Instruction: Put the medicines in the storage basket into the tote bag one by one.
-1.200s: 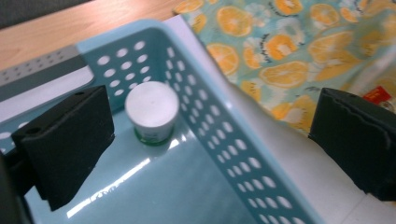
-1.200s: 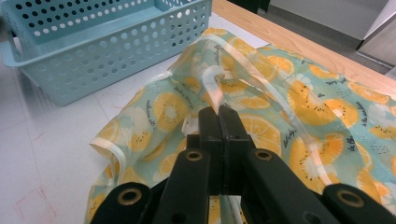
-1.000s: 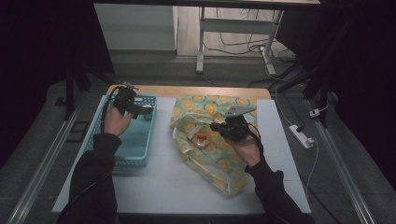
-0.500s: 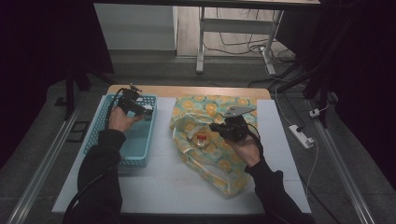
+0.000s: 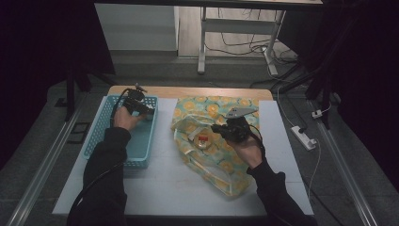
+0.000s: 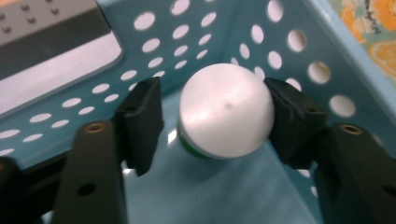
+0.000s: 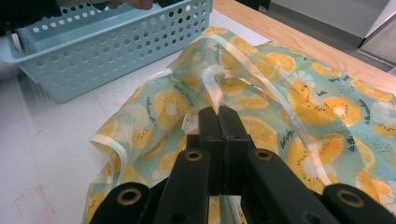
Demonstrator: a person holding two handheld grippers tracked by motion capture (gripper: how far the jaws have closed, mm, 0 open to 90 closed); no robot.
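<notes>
While the high view puts my left gripper over the far right corner of the perforated light-blue plastic basket, I need the left gripper view to read its state: jaws wide, one on each side of a round white-capped object with a green band on the basket floor. The right pad looks to touch the cap; the left pad stands clear. Rightwards, the high view shows a small clear round item with a red mark lying on the teal cloth bag printed with orange slices. My right gripper is pinched tight on the bag's pale strap, confirmed in the right gripper view. Against the earlier frames, the left gripper has moved rightwards along the basket; the right has stayed put.
</notes>
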